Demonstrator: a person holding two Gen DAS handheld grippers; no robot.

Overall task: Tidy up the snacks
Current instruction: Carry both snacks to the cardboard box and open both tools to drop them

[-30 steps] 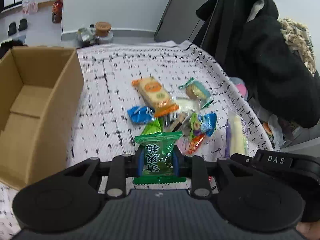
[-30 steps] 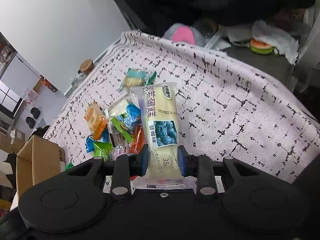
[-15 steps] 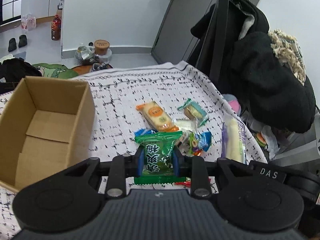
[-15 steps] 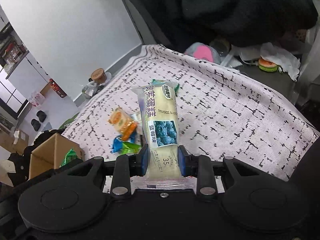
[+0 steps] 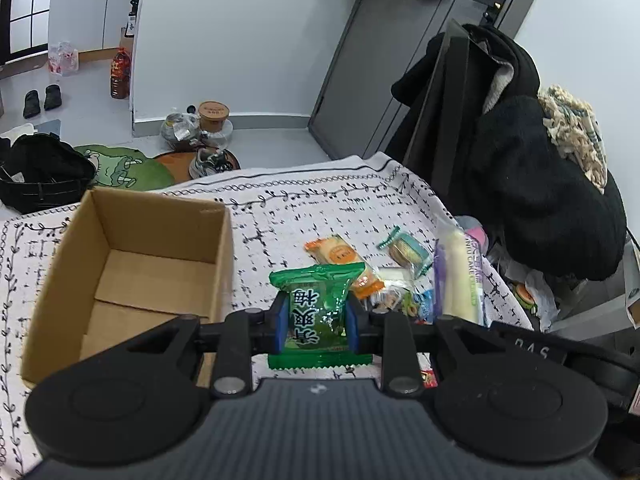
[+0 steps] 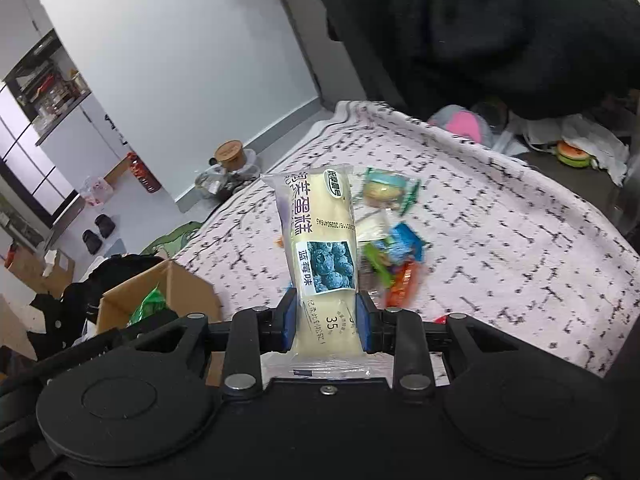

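Cardboard box [image 5: 132, 272] sitting at 9 o'clock on patterned cloth [image 5: 280, 208], open.

Right gripper [image 6: 325, 316] clamping blueberry cake pack [image 6: 320, 248], held upright.

Left gripper [image 5: 316, 320] pinching green candy packet [image 5: 318, 304].

Advising: bringing packets over box, lowering inside walls before opening jaws.

Remaining snacks [image 5: 384, 280] lying at 2 o'clock.

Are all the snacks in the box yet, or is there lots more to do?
Not yet. The cardboard box looks empty inside, so nothing is put away. In hand: the left gripper is shut on a green snack packet, and the right gripper is shut on a blueberry cake bar. Left to do: drop both in, then collect the pile of small snacks on the tablecloth.
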